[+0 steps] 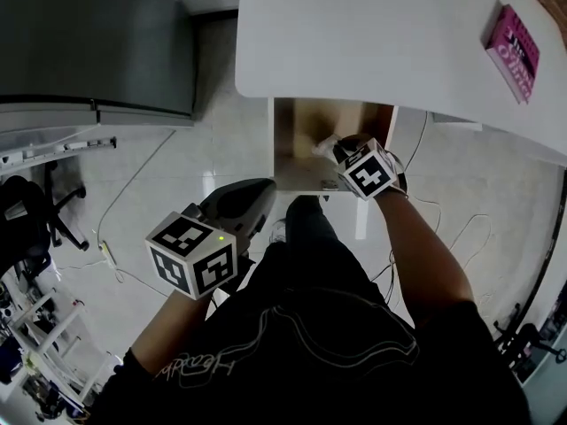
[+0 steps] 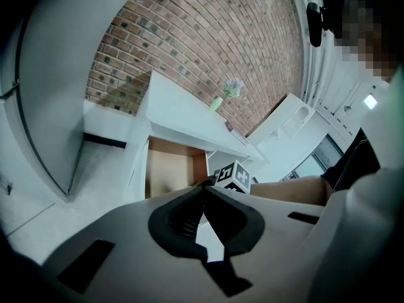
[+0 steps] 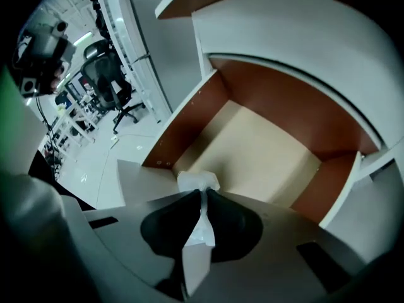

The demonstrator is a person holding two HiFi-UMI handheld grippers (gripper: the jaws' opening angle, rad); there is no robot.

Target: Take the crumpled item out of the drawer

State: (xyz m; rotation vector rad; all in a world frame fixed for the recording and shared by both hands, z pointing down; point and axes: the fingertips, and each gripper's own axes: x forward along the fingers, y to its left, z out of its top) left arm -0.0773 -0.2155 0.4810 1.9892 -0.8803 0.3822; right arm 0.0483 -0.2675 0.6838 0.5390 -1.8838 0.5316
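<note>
Right gripper (image 3: 202,197): jaws pinched down on the crumpled item (image 3: 197,182), a white wad of thin paper or film. One lobe pokes out past the tips and a tail runs back between the pads.

The item sits inside the open drawer (image 3: 265,150), toward its near left part. I cannot tell whether it is off the drawer floor.

Handling, my estimate: very light, soft and compressible, not fragile, possibly slick if it is film. I'd hold it through the bulk of the wad, since a loose fold could tear or slip free.

Left gripper (image 2: 205,191): jaws together on nothing, held near me and left of the drawer.

Surroundings: the white table (image 1: 372,34) overhangs the drawer's far part. The pink book (image 1: 512,41) lies far right on the table, and the grey cabinet (image 1: 89,42) stands far left. Both are well apart from the drawer.

In the way: the drawer's brown side walls, its near front panel and the table edge above. I judge a lift toward me clears them.
</note>
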